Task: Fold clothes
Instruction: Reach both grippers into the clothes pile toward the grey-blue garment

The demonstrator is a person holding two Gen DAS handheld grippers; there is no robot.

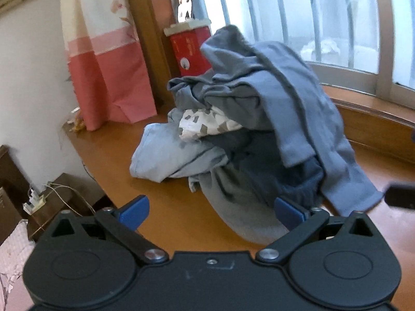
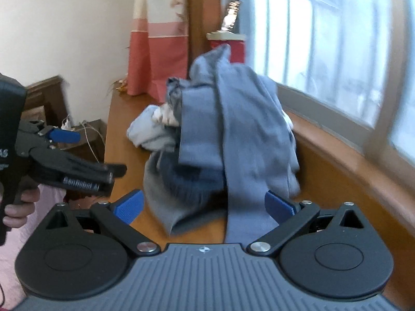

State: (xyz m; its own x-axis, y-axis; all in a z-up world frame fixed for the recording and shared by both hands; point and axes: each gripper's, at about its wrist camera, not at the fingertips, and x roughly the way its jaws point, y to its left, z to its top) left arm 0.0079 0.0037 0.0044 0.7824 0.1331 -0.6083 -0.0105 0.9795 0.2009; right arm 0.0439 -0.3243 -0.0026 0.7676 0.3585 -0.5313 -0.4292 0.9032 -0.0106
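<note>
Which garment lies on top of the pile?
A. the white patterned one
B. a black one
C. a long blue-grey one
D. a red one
C: the long blue-grey garment drapes over the pile's top and down its front, while the white patterned piece only peeks out lower down.

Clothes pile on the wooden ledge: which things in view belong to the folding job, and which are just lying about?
Part of the job:
grey-blue garment draped over the pile
light blue garment
white patterned garment
left gripper, open
right gripper, open

Just lying about:
red box
figurine on it
pink curtain
wooden ledge
</note>
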